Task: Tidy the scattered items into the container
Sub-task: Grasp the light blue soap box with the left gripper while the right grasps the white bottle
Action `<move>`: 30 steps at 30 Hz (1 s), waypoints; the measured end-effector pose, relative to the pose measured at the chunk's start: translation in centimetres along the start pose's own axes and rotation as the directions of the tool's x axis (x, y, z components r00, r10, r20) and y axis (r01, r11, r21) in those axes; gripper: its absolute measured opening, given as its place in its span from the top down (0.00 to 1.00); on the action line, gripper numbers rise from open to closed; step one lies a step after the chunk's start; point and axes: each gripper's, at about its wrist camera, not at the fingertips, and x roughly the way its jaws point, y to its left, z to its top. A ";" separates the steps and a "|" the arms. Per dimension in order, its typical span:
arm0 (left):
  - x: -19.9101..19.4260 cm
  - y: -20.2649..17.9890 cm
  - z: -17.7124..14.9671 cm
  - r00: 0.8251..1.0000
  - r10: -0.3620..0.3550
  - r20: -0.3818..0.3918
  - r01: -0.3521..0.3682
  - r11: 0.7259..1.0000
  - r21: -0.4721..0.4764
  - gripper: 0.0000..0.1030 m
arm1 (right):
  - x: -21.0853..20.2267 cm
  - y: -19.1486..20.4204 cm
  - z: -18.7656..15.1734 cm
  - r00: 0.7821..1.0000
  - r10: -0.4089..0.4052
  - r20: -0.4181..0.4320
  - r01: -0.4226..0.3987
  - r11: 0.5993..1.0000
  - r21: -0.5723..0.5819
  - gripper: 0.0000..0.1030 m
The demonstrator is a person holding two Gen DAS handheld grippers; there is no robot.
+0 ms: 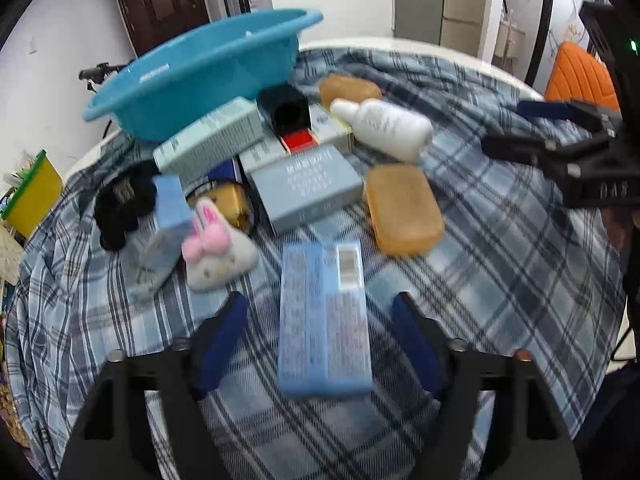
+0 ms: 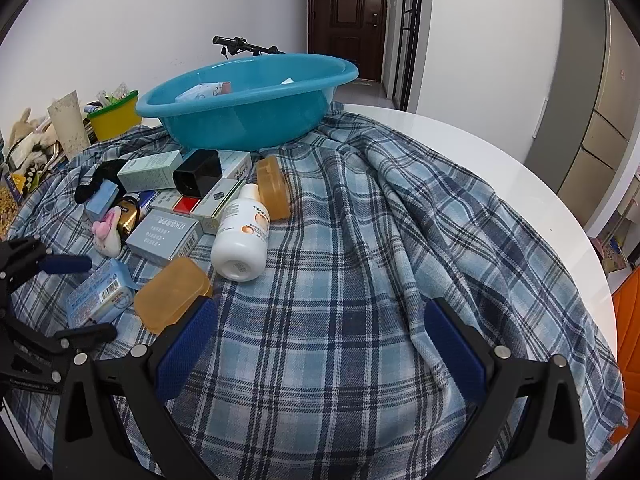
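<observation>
A blue plastic basin stands at the far side of the plaid cloth; it also shows in the right wrist view with a few items inside. Scattered before it lie boxes, a white bottle, two amber soap cases, a plush bunny and a black box. My left gripper is open, its jaws on either side of a light blue box without touching it. My right gripper is open and empty over bare cloth.
A yellow container and clutter stand at the far left off the cloth. The white round table shows at the right, beyond the plaid cloth. An orange chair is behind the table.
</observation>
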 end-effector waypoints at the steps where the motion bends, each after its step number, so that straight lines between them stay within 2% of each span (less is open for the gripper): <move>1: 0.0 0.0 0.2 1.000 -0.007 0.007 0.007 1.000 -0.003 0.24 | 0.0 -0.1 0.0 1.000 -0.002 0.000 0.002 1.000 0.001 0.00; 3: 0.1 0.0 0.4 1.000 -0.019 0.012 0.019 1.000 -0.003 0.24 | 0.0 -0.3 0.0 1.000 -0.004 0.000 0.004 1.000 0.007 0.00; 4: 0.1 0.1 0.5 1.000 -0.023 0.015 0.023 1.000 -0.008 0.33 | 0.0 -0.4 0.0 1.000 -0.005 0.000 0.005 1.000 0.011 0.00; 5: 0.1 0.2 0.5 1.000 -0.027 0.012 0.028 0.999 -0.016 0.62 | 0.0 -0.5 0.1 1.000 -0.004 0.001 0.004 1.000 0.013 0.00; 12: 0.0 -0.1 0.3 1.000 -0.023 -0.009 0.023 1.000 -0.010 0.61 | 0.0 0.6 2.3 0.999 0.037 0.016 -0.037 0.999 -0.012 0.00; 16: -0.2 0.1 0.0 1.000 -0.021 -0.004 0.021 1.000 -0.023 0.61 | 1.3 2.1 4.1 0.998 0.064 0.003 -0.064 0.998 -0.024 0.00; 22: -0.4 0.6 -0.3 1.000 -0.019 0.009 0.019 0.999 -0.046 0.61 | 4.8 4.1 5.1 0.999 0.027 -0.044 -0.030 0.998 -0.062 0.01; 28: -0.3 0.5 -0.5 1.000 -0.027 0.007 0.028 0.999 -0.041 0.61 | 6.7 4.2 4.2 0.995 0.035 -0.097 -0.042 0.996 -0.081 0.13; 29: -0.3 0.6 -0.5 1.000 -0.030 0.007 0.031 0.999 -0.043 0.61 | 6.9 4.2 4.1 0.994 0.041 -0.102 -0.049 0.996 -0.081 0.19; 30: -0.3 0.6 -0.5 0.999 -0.032 0.008 0.032 0.999 -0.044 0.61 | 7.1 4.2 4.0 0.993 0.051 -0.103 -0.060 0.995 -0.078 0.36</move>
